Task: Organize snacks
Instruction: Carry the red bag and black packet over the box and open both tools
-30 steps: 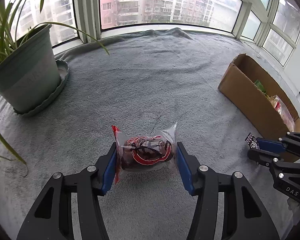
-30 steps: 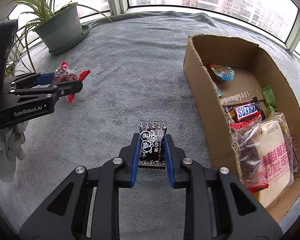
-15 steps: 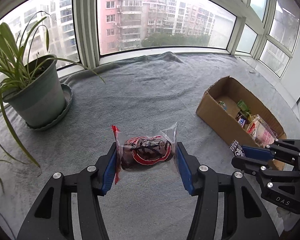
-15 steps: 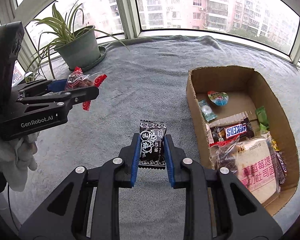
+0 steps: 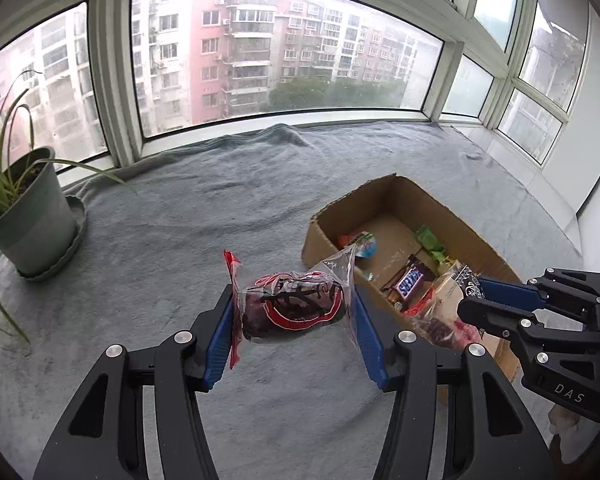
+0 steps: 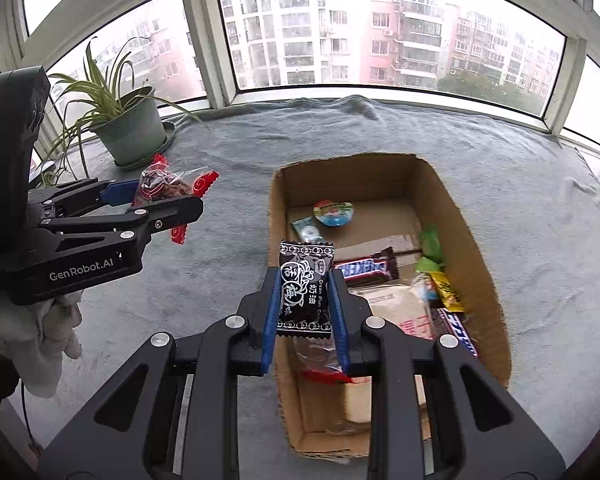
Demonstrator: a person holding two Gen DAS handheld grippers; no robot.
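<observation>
My left gripper [image 5: 294, 312] is shut on a clear bag of dark red snacks [image 5: 292, 308], held in the air left of the cardboard box [image 5: 320, 236]. The bag also shows in the right wrist view [image 6: 168, 184]. My right gripper [image 6: 305, 300] is shut on a black plum candy packet [image 6: 305, 288], held over the box's near left wall [image 6: 278, 248]. The box holds a Snickers bar [image 6: 366, 269], a jelly cup [image 6: 334, 213], green and yellow packets and a large pastry bag [image 6: 400, 308].
A grey cloth [image 5: 204, 216] covers the window ledge. A potted spider plant [image 6: 130, 136] stands at the far left on a saucer. Windows close the far side. The right gripper [image 5: 540, 312] shows at the right of the left wrist view.
Both grippers have risen and moved toward the box with their snacks. The right gripper's packet now hangs over the box's near left wall; the box looks closer in the left view.
</observation>
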